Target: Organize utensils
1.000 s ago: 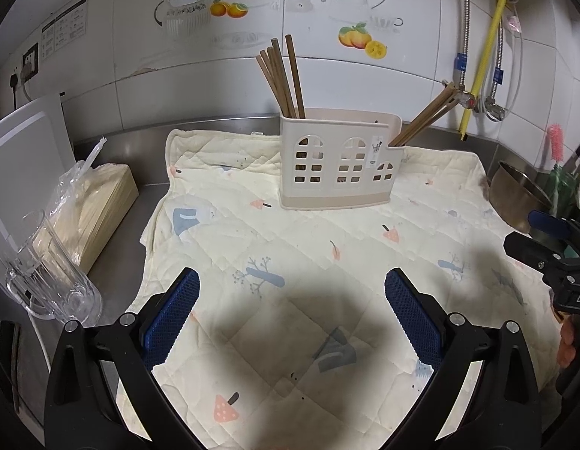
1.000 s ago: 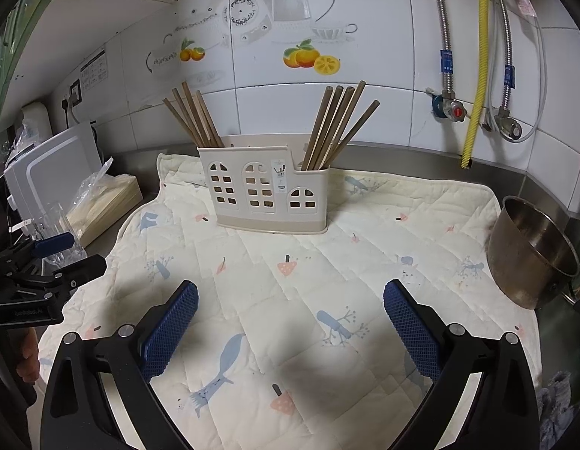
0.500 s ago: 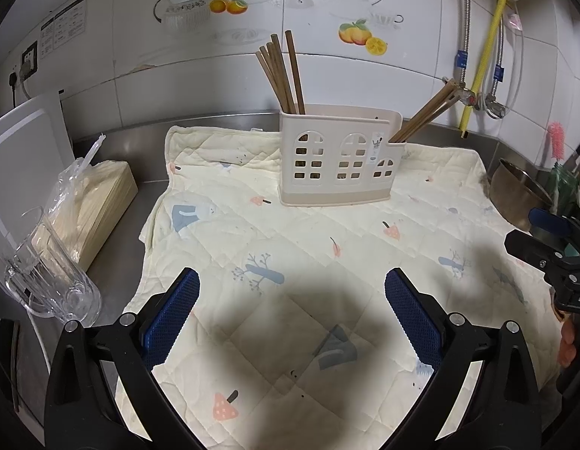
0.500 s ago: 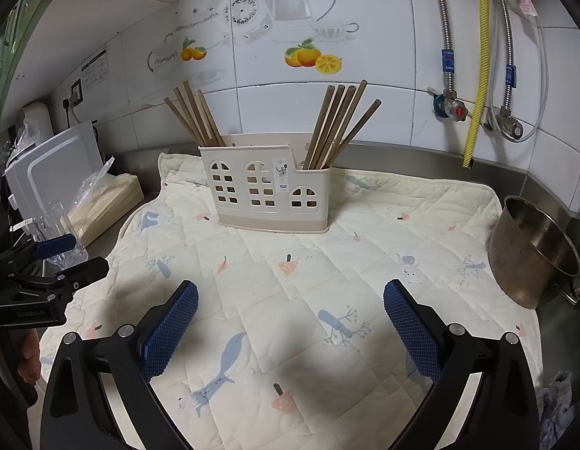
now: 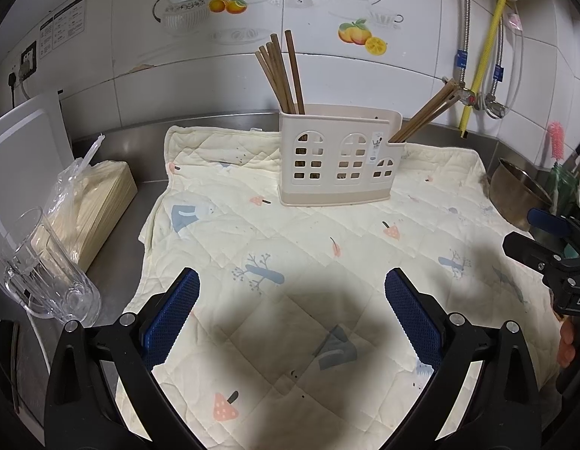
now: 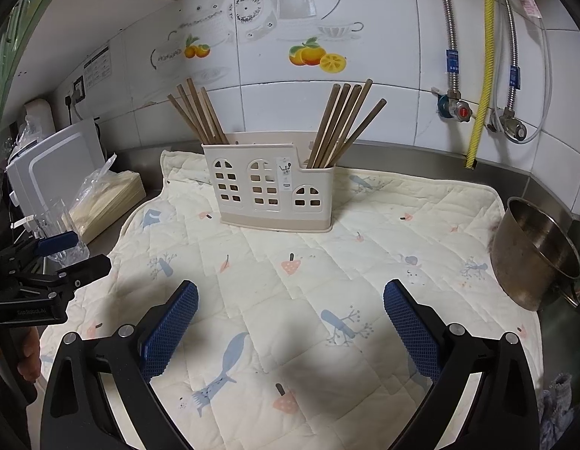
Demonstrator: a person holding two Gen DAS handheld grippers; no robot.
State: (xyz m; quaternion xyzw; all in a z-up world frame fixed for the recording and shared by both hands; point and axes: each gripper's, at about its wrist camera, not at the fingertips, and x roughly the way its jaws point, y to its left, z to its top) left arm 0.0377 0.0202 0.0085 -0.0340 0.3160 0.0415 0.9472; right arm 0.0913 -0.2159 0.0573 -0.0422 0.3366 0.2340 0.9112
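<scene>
Both the left gripper [image 5: 291,313] and right gripper [image 6: 290,322] hang released and empty, so approach the far chopsticks [image 6: 340,123] in the holder [image 6: 267,195] squarely.

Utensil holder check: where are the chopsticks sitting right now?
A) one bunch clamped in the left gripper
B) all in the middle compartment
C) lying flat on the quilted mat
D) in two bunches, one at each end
D: the chopsticks stand in two bunches, one at each end of the utensil holder; the left gripper and right gripper are open and hold nothing.
</scene>
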